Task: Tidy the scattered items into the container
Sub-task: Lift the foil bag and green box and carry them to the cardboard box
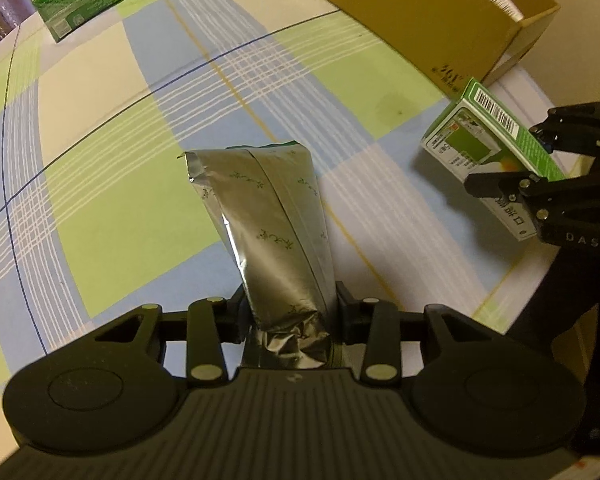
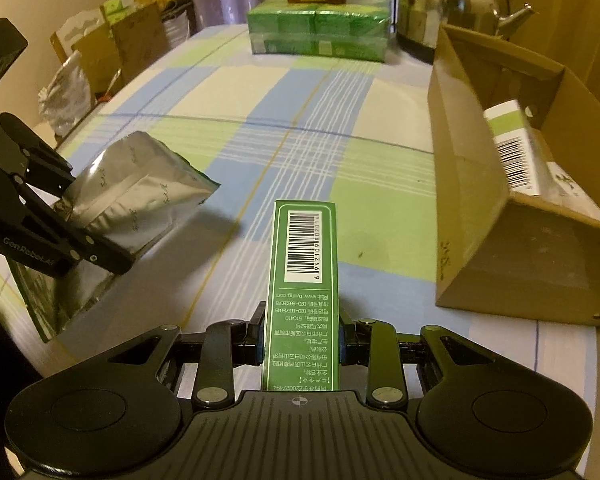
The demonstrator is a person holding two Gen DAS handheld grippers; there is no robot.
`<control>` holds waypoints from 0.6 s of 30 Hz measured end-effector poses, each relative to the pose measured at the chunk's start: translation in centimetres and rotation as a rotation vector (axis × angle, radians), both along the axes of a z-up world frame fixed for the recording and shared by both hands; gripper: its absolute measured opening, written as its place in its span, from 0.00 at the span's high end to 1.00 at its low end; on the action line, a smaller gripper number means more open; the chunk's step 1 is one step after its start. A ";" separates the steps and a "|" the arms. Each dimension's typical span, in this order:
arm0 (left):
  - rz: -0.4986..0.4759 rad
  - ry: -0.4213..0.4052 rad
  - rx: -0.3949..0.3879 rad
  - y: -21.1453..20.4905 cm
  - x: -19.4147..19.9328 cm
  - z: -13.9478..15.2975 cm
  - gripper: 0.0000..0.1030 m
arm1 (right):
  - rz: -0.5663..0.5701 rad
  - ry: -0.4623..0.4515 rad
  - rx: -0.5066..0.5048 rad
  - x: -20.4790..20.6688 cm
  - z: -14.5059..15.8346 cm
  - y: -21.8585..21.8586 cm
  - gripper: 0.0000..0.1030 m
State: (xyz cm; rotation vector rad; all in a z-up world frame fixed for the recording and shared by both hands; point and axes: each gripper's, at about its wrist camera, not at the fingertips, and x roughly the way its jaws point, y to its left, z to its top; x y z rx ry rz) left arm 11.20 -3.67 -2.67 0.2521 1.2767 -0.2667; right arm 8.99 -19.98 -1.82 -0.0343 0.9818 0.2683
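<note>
Inside the carton [image 2: 480, 216], which stands open on the desk [image 2: 300, 100], one white-and-green box [image 2: 514, 148] already lies beside what looks like a foil pouch — so part of the tidying appears done. Two items are in hand and not yet delivered. Left of the carton, no other loose item shows on the checked cloth; the green packs [image 2: 320, 32] and kettle [image 2: 448, 4] beyond the carton look like fixtures, not clutter, though that is a judgement.

Left claw [image 1: 288, 304]: clamped on the crumpled end of a foil bag [image 1: 268, 216], which is held clear of the desk, well left of the carton.

Right claw [image 2: 301, 340]: closed on the long sides of a green box [image 2: 306, 264], barcode face up, held just left of the carton's near corner — above the desk, not touching it.

Remaining, as judged: carry both items over the carton's rim and release.
</note>
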 end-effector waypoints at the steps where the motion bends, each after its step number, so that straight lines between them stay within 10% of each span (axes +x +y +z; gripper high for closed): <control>1: -0.005 -0.001 -0.003 -0.3 0.0 0.4 0.66 | -0.003 -0.008 -0.001 -0.2 0.4 -0.2 0.73; 18: -0.133 -0.050 -0.105 -11.1 0.6 7.2 0.66 | -0.142 -0.147 -0.027 -4.2 7.4 -7.7 0.73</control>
